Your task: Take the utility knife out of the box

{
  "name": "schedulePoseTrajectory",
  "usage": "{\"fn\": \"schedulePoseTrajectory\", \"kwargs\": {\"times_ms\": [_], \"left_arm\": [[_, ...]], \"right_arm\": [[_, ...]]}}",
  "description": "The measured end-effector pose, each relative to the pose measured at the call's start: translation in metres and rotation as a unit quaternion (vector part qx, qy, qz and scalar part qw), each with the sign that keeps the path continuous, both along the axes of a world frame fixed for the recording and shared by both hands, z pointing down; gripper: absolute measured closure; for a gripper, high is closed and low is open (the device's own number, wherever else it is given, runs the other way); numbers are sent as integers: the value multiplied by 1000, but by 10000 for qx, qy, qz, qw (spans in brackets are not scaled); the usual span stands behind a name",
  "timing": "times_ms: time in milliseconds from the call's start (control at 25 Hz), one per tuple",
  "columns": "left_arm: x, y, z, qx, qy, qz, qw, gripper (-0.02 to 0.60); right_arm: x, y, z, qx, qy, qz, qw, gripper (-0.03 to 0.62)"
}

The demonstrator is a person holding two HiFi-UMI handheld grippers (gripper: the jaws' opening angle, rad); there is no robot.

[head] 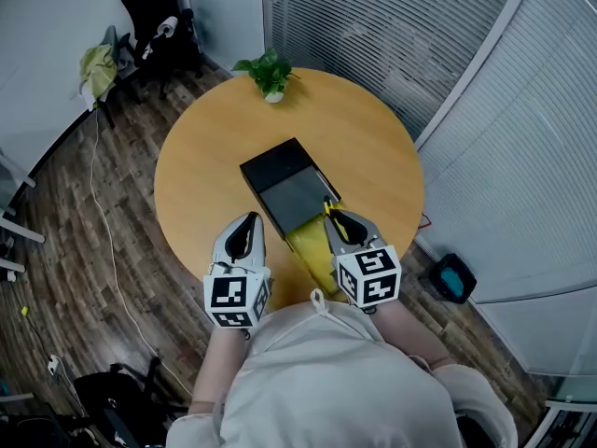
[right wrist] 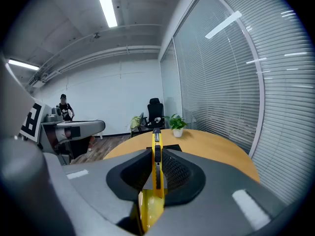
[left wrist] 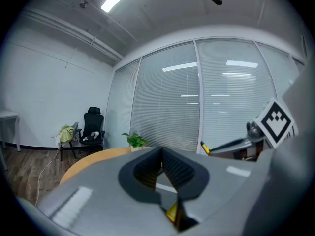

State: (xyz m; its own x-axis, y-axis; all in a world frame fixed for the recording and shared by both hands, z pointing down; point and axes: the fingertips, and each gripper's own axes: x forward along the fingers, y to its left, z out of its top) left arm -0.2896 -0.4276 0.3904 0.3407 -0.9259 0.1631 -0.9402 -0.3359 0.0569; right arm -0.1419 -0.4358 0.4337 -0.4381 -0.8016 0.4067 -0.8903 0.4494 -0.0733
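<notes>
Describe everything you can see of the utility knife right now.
The utility knife is slim and yellow, plastic by the look, with a black slider strip along its upper edge. It stands on edge, clamped between the ribbed black fingers of the right gripper. Its front end pokes past them toward the potted plant. No blade shows. From the head view it lies over the near end of the black box.

Round wooden table (head: 205,185) on plank floor (head: 84,241); plant (head: 269,73) at its far edge; blinds (head: 392,26) on glass walls, black chair (head: 154,12), strip lights (right wrist: 106,4).
</notes>
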Motion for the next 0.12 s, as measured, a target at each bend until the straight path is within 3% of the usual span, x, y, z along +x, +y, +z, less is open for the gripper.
{"fn": "schedulePoseTrajectory", "kwargs": {"times_ms": [120], "left_arm": [[1,-2,3,-20,-19,35,10000,575]], "right_arm": [[0,0,3,-29,7,9,10000,530]]}}
